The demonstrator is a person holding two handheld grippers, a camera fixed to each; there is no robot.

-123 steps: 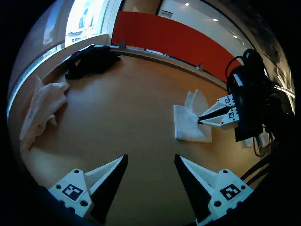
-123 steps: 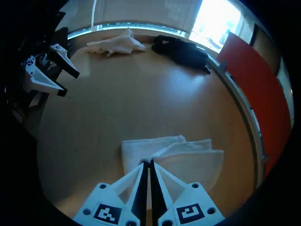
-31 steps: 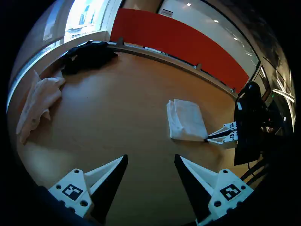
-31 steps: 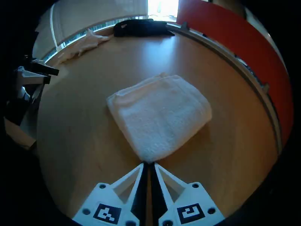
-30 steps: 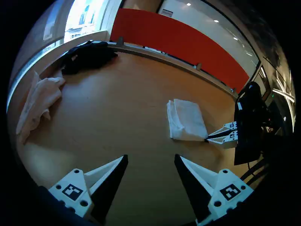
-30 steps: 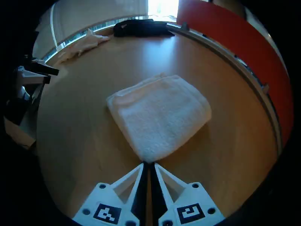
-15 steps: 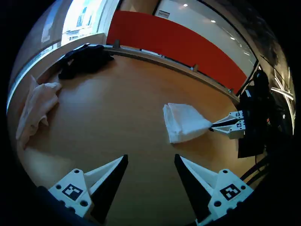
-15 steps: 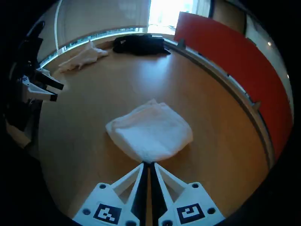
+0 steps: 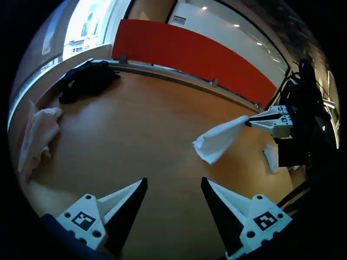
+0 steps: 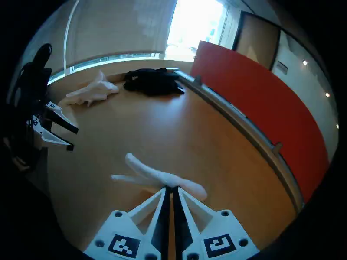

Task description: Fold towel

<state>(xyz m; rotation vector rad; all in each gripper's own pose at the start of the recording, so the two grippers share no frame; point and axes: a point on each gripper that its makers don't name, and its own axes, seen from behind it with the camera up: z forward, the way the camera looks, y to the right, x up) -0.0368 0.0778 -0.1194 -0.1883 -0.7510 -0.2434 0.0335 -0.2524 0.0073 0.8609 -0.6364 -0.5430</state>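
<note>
The towel (image 9: pixel 217 141), flat on the table (image 9: pixel 130 130) a second ago, has been lifted by one corner. It now hangs slack over the wood from the right gripper (image 9: pixel 248 123), whose fingers are pinched tight on it. A black garment (image 9: pixel 86 80) and a crumpled pale cloth (image 9: pixel 37 134) lie at the far edge. The left gripper (image 9: pixel 173 180) is spread wide and holds nothing, well apart from the towel.

Office, wooden desk (image 9: pixel 130 130), red partition (image 9: pixel 195 50)

The left gripper (image 9: pixel 173 181) is spread wide above the orange wooden table (image 9: pixel 130 121); the right gripper (image 9: pixel 248 123) pinches the hanging white cloth towel (image 9: pixel 218 139).
</note>
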